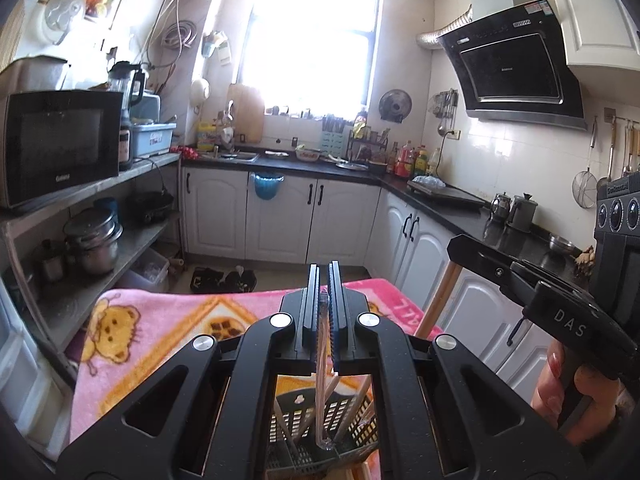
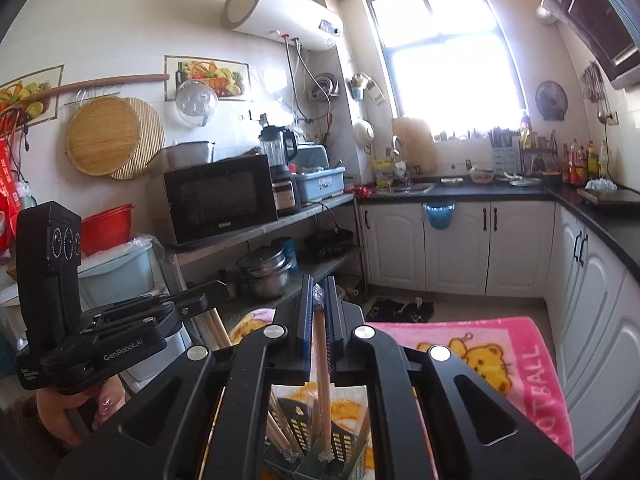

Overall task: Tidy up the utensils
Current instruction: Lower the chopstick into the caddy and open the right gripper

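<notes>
A pink blanket covers the table; near its close edge stands a slotted basket. Both grippers hover right above it, left gripper and right gripper each clamped on wrapped chopsticks, long axis pointing down into the basket

A black microwave sits at the left of the frame on a steel shelf, stacked pots below it. Upper right hangs a range hood; a pink cartoon blanket spreads low.
</notes>
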Action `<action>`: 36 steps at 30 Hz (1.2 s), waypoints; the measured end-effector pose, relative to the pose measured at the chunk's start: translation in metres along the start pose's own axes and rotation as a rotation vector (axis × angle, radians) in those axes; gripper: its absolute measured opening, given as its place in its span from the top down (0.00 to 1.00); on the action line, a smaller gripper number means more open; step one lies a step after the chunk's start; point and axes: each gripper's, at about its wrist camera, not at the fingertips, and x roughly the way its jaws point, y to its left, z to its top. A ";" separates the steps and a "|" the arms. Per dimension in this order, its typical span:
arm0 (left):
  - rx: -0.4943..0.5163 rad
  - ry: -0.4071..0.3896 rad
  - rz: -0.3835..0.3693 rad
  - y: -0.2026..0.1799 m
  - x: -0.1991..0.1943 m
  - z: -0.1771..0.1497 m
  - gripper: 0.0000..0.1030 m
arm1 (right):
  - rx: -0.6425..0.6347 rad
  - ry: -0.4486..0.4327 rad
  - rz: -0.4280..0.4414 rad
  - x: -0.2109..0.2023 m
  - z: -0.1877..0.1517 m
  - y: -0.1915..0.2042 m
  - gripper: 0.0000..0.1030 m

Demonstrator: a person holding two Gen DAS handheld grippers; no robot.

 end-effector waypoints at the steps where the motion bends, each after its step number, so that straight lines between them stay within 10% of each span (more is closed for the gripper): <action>1: -0.001 0.003 0.002 0.001 0.001 -0.002 0.98 | 0.005 0.002 0.001 0.002 -0.003 -0.002 0.94; 36: -0.055 0.111 -0.005 0.020 0.039 -0.081 0.95 | 0.107 0.083 -0.035 0.028 -0.082 -0.021 0.91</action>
